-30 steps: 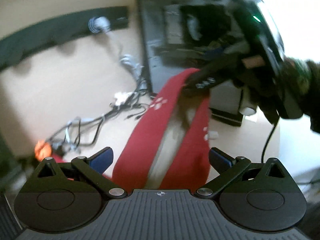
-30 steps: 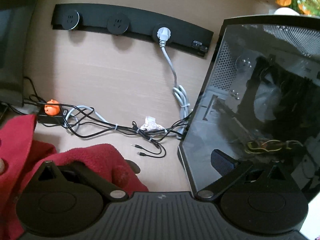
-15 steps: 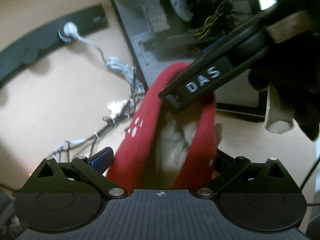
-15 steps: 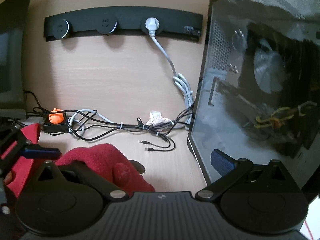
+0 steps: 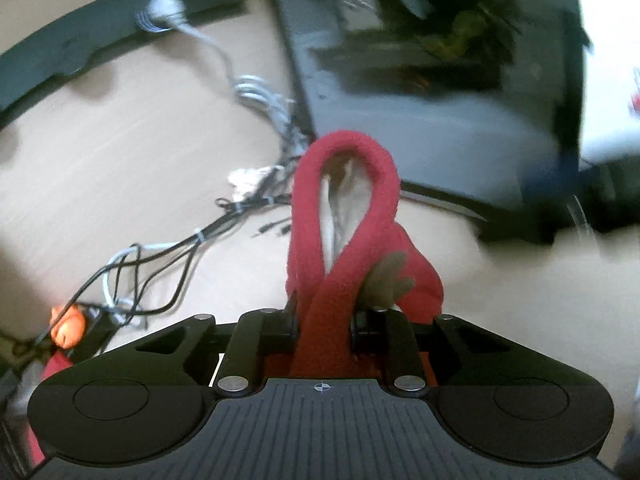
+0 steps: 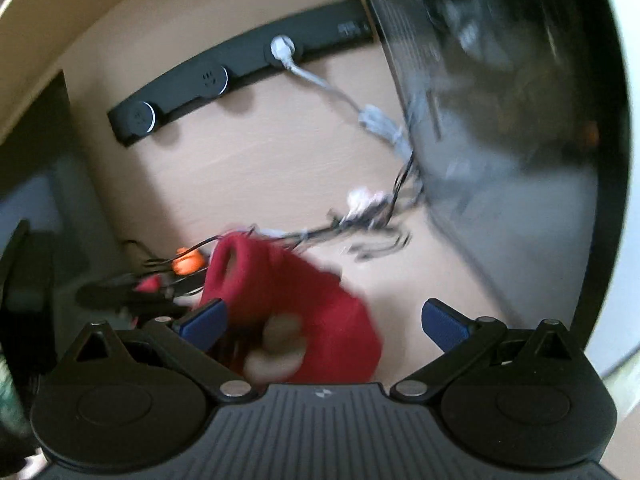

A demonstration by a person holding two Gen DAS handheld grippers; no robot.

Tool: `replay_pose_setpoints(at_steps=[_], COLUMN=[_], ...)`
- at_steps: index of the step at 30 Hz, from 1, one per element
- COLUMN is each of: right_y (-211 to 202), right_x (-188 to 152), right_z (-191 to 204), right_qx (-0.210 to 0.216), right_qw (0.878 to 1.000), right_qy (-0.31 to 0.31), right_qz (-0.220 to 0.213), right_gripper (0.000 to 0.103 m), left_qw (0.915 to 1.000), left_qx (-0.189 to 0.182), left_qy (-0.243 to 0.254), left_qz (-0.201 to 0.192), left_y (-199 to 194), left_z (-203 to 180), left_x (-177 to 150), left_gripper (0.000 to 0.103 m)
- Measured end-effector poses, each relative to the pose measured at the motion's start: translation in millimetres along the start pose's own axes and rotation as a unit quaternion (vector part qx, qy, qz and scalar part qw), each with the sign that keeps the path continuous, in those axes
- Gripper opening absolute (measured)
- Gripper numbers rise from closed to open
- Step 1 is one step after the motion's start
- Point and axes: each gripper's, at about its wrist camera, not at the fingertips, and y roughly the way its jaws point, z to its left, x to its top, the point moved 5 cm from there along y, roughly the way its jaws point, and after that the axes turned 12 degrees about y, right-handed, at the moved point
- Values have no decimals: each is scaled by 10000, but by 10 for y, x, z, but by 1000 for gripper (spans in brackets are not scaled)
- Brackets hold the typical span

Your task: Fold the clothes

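Left hand-held gripper (image 5: 323,322) has just clamped the red garment (image 5: 344,216); right hand-held gripper (image 6: 323,320) gapes empty; folding barely begun.

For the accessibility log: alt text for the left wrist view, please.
The left tool is shut on a red fleece garment, which loops up in front of it over a wooden desk with tangled cables and a computer case behind.

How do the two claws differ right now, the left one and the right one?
The left claw has just closed and pinches the red garment; the right claw stands wide open and grips nothing. The left claw's blue pads are hidden by cloth; the right claw's blue pads show plainly. Both are black and point toward the same garment.
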Motion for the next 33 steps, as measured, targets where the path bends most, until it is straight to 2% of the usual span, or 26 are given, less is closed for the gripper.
replay_pose_setpoints(at_steps=[3, 7, 11, 13, 15, 17, 18, 19, 21, 25, 28, 33], right_y=[216, 652, 1038, 1138, 1198, 1249, 1269, 1271, 1281, 1309, 1181, 902], right_x=[-189, -385, -465, -405, -331, -270, -273, -290, -344, -486, -513, -497], right_z=[-181, -303, -160, -7, 95, 174, 188, 177, 134, -18, -122, -211], right_qx=[207, 435, 355, 545, 610, 618, 586, 526, 357, -28, -72, -67], right_qw=[9960, 9780, 9733, 9765, 9802, 9834, 9848, 9860, 9877, 9863, 9871, 9903], right_qy=[719, 1735, 1845, 1672, 1488, 1289, 1149, 1043, 832, 737, 767, 700], right_qz=[483, 1070, 1322, 1243, 1158, 1114, 1160, 1189, 1275, 1476, 1406, 1202], right_gripper=[103, 103, 103, 103, 103, 103, 103, 103, 103, 103, 103, 103], left_qw=[9983, 9920, 9881, 9873, 9868, 9845, 9827, 9807, 9766, 9695, 9690, 9768], left_qx=[-111, -237, 16, 235, 487, 609, 581, 551, 452, 9, -391, -860], left_qy=[-527, -1114, -1310, -1377, -1445, -1612, -1739, -1866, -2098, -2452, -2440, -1938], left_qz=[-203, -546, -805, -758, -539, -314, -263, -215, -157, -9, 19, 317], left_y=[-152, -516, -867, -1003, -1042, -1095, -1126, -1153, -1135, -874, -526, 128], left_z=[201, 358, 513, 602, 678, 725, 739, 752, 768, 815, 828, 826], left_x=[68, 90, 46, -55, -220, -412, -505, -594, -702, -720, -583, -339], left_gripper=[22, 18, 18, 18, 18, 23, 34, 51, 69, 90, 93, 94])
